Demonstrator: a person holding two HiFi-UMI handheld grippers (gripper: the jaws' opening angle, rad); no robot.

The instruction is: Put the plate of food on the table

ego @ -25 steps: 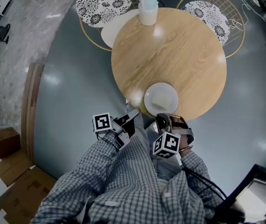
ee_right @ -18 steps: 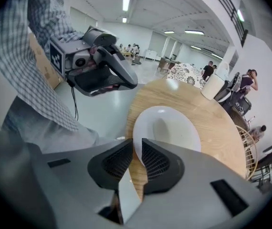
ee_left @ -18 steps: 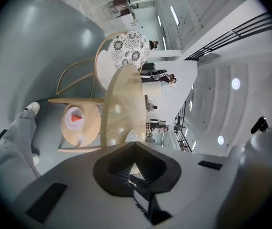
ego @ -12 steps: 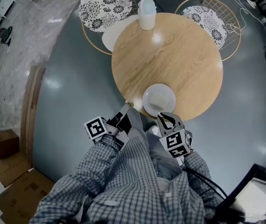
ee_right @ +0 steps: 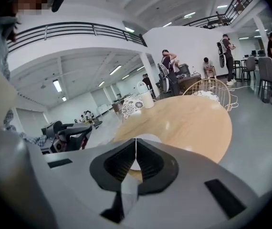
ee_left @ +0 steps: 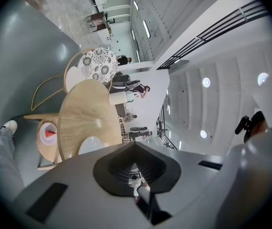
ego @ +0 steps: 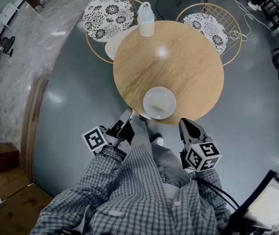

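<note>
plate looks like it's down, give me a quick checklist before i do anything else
1. Plate resting on the table: ok, it lies flat on the wooden top.
2. Plate inside the rim: ok, close to the near edge, no overhang seen in the head view.
3. Left hand-held gripper free of the plate: ok, jaws shut with nothing between them.
4. Right hand-held gripper free of the plate: ok, jaws shut and empty, off the table.
5. Food in place on the plate: cannot tell, too pale and small to make out.
6. White jug out of the way: ok, upright at the far edge.
</note>
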